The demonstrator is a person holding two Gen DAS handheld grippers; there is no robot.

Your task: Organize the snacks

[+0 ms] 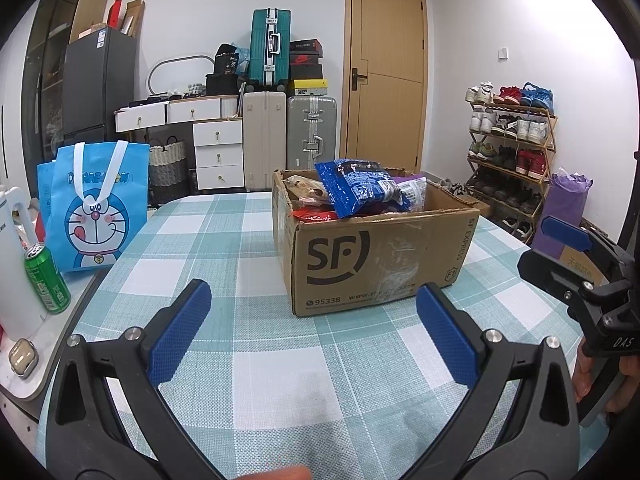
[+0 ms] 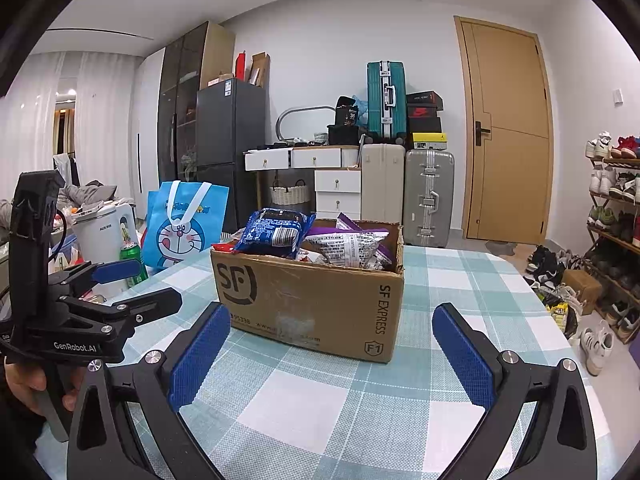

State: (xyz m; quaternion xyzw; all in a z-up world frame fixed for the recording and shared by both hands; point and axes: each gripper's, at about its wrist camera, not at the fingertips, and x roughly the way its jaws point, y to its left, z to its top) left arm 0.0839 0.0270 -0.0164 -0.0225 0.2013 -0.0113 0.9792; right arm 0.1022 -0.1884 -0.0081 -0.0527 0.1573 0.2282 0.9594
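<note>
Snack packets (image 2: pixel 276 232) were seen piled in the cardboard box (image 1: pixel 384 256); both the left gripper (image 1: pixel 312 328) and right gripper (image 2: pixel 332 348) were held wide apart, empty, near it.

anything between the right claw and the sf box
Nothing: only bare checked tablecloth lies between the open right claw and the cardboard box, as the right wrist view shows.

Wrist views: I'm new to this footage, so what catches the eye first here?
A brown cardboard box stands mid-table on the checked tablecloth, heaped with snack bags, a shiny blue bag on top. Left of it, by the table's edge, a bright blue cartoon tote bag stands with a green can in front. Both grippers, left and right, are open and empty.
</note>
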